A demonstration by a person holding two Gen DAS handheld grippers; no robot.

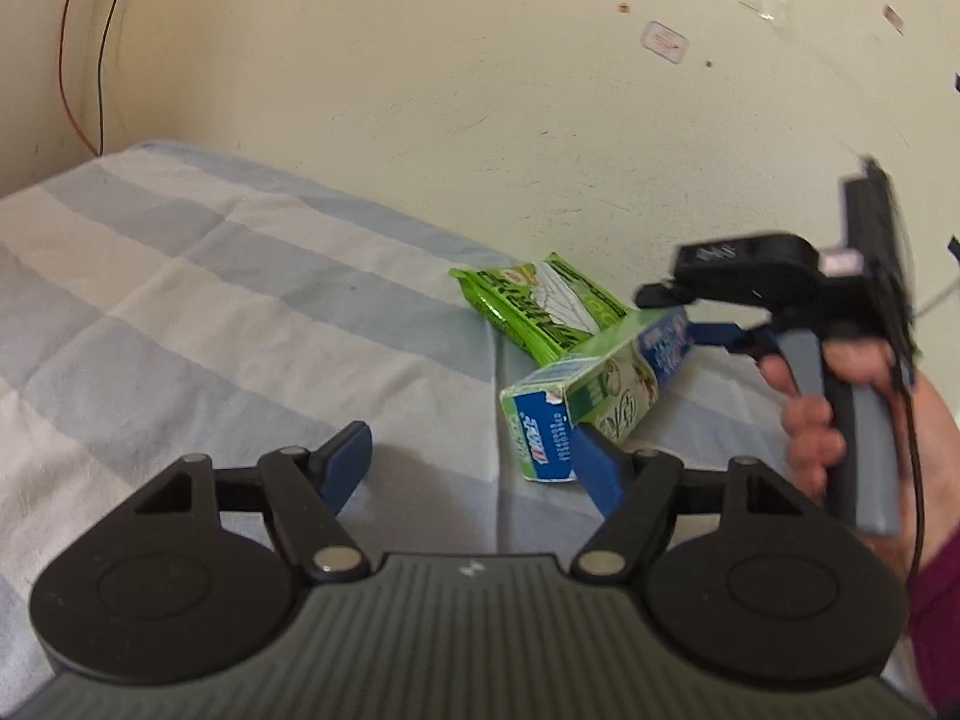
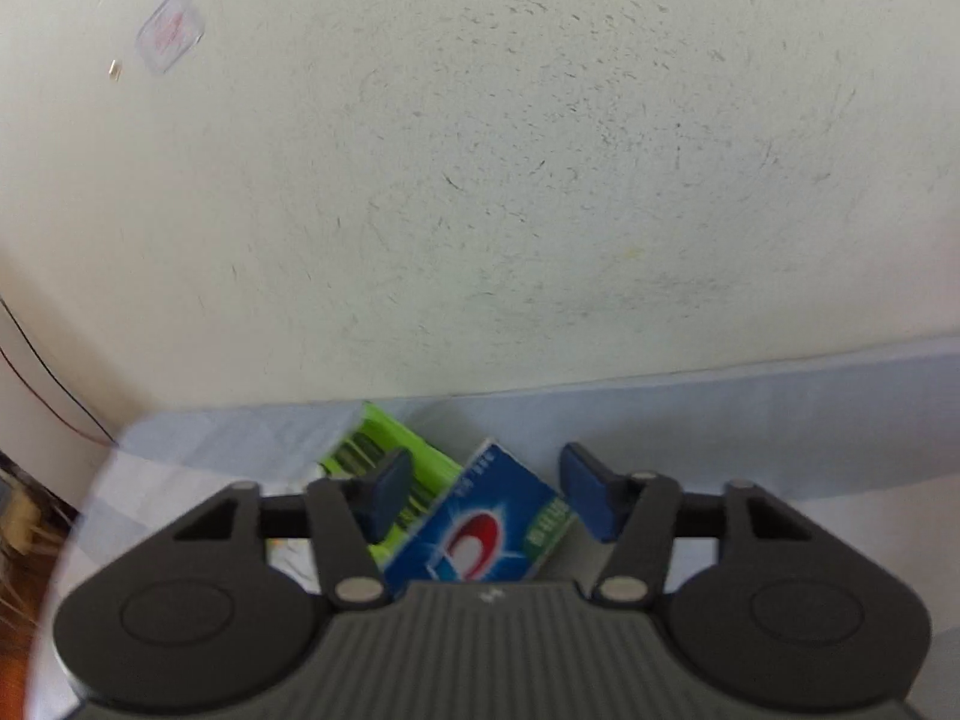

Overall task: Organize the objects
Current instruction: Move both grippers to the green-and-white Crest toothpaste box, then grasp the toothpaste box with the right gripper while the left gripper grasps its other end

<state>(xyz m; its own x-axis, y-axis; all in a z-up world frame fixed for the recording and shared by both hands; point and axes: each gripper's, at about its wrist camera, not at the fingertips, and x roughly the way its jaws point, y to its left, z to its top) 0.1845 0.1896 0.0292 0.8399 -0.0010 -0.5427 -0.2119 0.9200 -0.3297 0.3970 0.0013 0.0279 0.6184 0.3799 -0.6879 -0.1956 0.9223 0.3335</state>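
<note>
My left claw (image 1: 471, 459) hangs low over the striped bed sheet (image 1: 180, 312) with its blue pads standing apart and nothing between them; its right pad sits just beside the near end of the toothpaste box (image 1: 591, 396) and I cannot tell whether it touches.

The toothpaste box lies on the sheet, tilted, its near end toward me and its far end up toward my right claw (image 1: 690, 324). From the right wrist view the box (image 2: 480, 531) fills the space between that claw's (image 2: 483, 495) pads, but there is a gap on each side, so I judge the claw released, straddling the box and not yet gripping it. My hand (image 1: 840, 414) wraps the trigger handle behind it.

I judge the box to be thin card: light, stiff along its length, but easy to crush across its broad faces. The printed surface looks glossy and may slip. I would pinch it across the narrow sides, near the middle, with gentle pressure.

Just beyond it, touching or nearly so, lies the green packet (image 1: 534, 306), against the foot of the wall (image 1: 480, 90). It looks soft and crinkly; I would take it by a flat face, not the sealed edge.
</note>
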